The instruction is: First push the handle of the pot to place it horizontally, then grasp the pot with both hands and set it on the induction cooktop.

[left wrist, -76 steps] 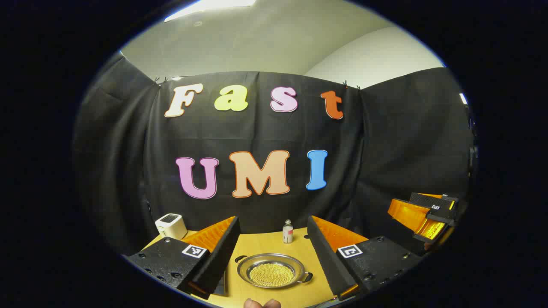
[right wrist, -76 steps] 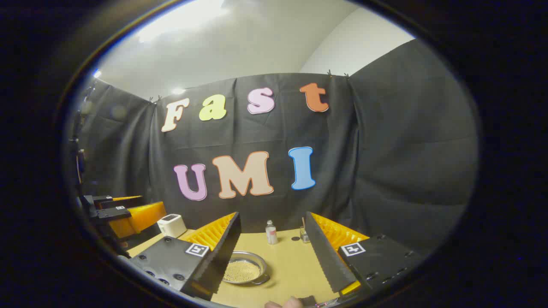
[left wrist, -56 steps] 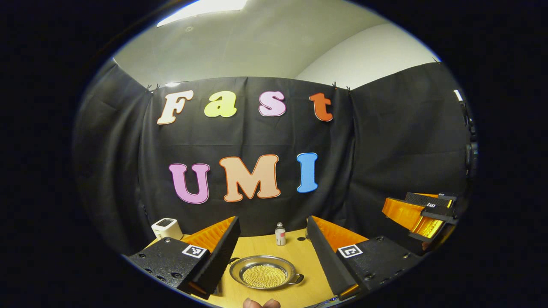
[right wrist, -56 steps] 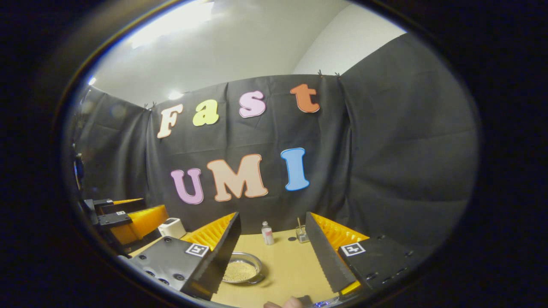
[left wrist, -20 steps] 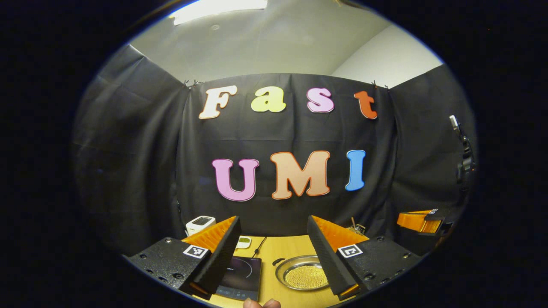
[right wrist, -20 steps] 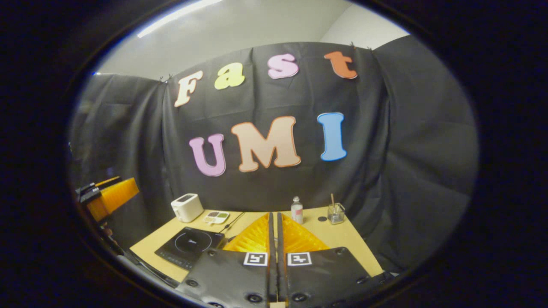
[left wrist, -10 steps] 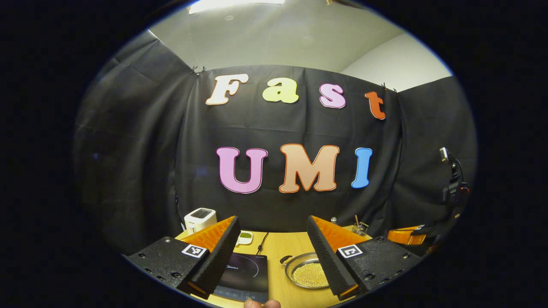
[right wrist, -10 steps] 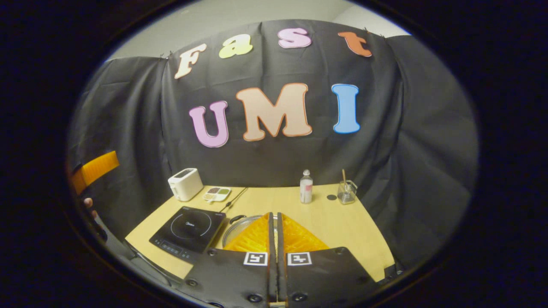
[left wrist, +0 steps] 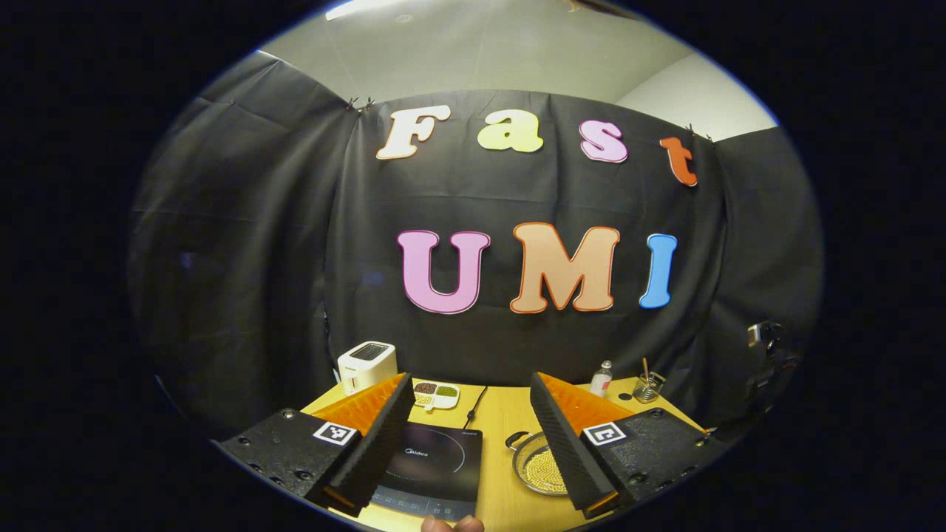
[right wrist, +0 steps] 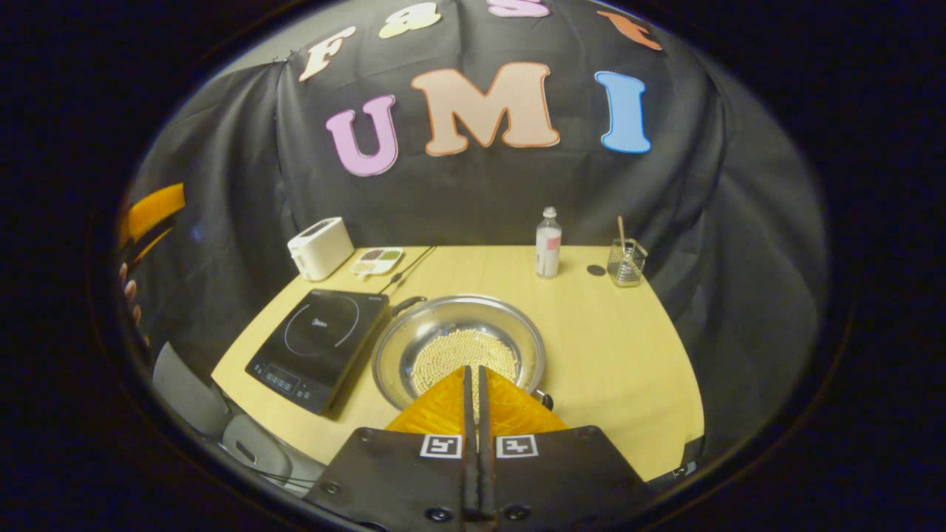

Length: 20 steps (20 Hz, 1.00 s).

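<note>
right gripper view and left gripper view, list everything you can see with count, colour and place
round silver metal pot: 1, holds pale yellow beads, table centre, beside the cooktop
black flat induction cooktop: 1, left of the pot
light wooden table: 1, under everything
white boxy toaster: 1, back left corner
white divided dish: 1, dark and green fillings, right of the toaster
black cable: 1, runs back from the cooktop
clear plastic bottle: 1, pink label, back centre
clear glass cup: 1, holds a stick, back right
left gripper: 1, jaws open, above the cooktop
right gripper: 1, jaws shut, at the pot's near rim
</note>
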Each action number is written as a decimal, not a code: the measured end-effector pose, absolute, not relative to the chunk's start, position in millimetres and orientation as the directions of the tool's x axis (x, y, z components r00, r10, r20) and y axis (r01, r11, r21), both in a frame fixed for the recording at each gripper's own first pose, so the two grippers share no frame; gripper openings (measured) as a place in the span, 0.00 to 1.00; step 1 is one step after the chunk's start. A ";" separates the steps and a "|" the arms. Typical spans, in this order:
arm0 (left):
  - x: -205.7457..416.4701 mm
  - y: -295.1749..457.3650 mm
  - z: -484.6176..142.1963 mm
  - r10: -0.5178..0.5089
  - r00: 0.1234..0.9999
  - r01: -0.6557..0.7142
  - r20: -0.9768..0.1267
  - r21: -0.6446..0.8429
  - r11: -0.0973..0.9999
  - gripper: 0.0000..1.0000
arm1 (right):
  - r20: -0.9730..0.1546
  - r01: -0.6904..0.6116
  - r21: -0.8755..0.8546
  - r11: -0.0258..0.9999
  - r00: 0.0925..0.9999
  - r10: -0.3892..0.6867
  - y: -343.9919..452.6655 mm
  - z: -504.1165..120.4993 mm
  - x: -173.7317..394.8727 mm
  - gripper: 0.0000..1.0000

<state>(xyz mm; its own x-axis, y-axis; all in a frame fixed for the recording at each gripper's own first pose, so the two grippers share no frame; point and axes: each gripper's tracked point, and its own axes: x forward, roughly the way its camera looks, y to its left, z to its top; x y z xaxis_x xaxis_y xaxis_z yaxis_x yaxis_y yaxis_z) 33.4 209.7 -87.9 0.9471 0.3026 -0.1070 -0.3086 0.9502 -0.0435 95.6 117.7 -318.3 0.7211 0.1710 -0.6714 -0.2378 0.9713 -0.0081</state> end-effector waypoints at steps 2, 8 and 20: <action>40.0 209.9 -94.3 0.330 0.935 -0.337 -0.127 -0.041 0.940 0.96 | -0.700 -0.267 0.022 0.963 0.684 0.206 119.6 -334.0 97.0 0.00; 53.4 205.6 -106.7 0.402 0.896 -0.413 -0.186 -0.024 0.910 0.96 | -0.785 -0.358 0.049 0.932 0.564 0.258 105.7 -394.6 94.1 0.03; 52.1 186.6 -111.5 0.492 0.842 -0.503 -0.222 0.007 0.864 0.96 | -0.864 -0.449 0.119 0.886 0.392 0.315 89.0 -455.1 70.4 0.03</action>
